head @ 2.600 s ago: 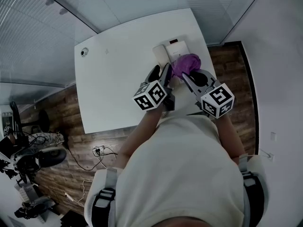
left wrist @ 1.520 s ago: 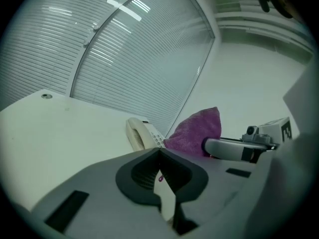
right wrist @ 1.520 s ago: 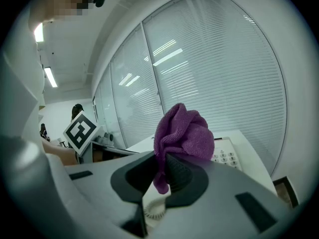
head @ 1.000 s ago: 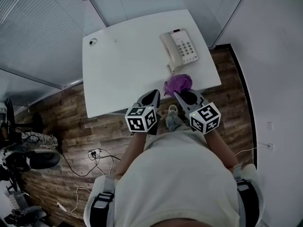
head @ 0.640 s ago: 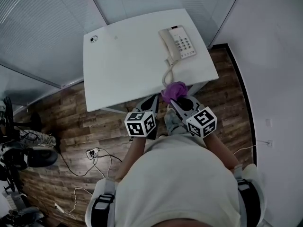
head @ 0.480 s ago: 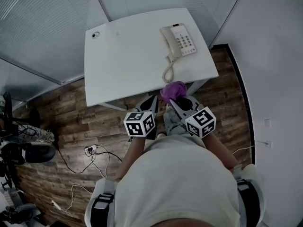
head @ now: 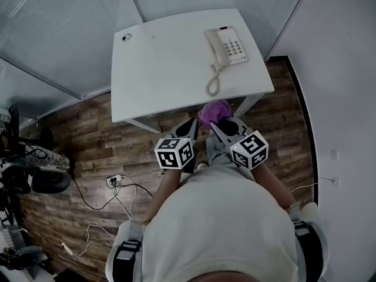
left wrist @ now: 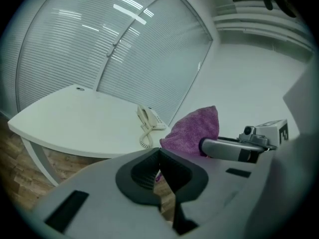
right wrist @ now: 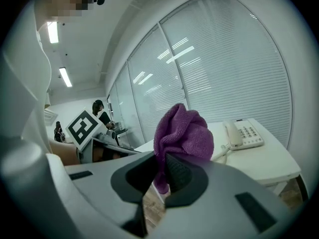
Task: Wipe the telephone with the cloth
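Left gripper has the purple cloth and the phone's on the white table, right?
No: the right gripper holds the purple cloth, as the right gripper view shows. The phone is on the white table.

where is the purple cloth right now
In the head view the cloth is clamped in the right gripper, held off the table just past its near edge, on the side where the telephone sits.

I look down on a white table (head: 170, 69) on a brown wood-plank floor (head: 88, 140), glass partitions with slatted blinds (head: 53, 28) behind it, a plain white wall (head: 341, 69) at right, and loose cables (head: 117, 182) lying below.
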A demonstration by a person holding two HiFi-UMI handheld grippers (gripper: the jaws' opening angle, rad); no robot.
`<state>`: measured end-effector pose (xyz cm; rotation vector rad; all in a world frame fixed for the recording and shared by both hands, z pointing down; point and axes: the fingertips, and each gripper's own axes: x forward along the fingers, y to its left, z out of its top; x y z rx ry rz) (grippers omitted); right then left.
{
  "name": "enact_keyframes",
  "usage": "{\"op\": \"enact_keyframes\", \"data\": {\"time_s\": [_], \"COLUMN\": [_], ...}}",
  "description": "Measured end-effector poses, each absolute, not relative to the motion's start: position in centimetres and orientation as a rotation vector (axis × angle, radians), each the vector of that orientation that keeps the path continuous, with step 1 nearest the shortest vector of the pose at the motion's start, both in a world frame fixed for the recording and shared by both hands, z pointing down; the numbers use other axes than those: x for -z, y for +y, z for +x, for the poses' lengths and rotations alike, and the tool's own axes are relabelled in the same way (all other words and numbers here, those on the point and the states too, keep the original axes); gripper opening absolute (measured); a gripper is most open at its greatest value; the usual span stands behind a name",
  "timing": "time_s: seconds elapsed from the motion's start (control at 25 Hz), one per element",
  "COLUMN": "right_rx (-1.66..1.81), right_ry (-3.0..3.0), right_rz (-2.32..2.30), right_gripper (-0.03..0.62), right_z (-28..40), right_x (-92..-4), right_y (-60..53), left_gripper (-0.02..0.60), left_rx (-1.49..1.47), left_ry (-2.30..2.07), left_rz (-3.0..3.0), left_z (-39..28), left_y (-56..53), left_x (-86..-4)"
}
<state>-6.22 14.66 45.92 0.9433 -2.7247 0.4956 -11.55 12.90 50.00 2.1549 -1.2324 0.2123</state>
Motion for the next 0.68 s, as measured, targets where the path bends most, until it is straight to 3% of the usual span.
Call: {"op": "enact_keyframes", "data": {"time_s": [0.68], "right_rx": [-0.471], "right_ry": [-2.709], "right_rz": [0.975], "right_gripper": [0.046], "right_z": [-6.06], "right_x": [-45.84], "right_y": [14.53], "left_gripper": [0.021], "left_rx": [-0.213], "left_ry": [-1.218], "left_rz": [2.18], "left_z": [-10.91], "left_y": [13.0], "left_x": [-49.62]}}
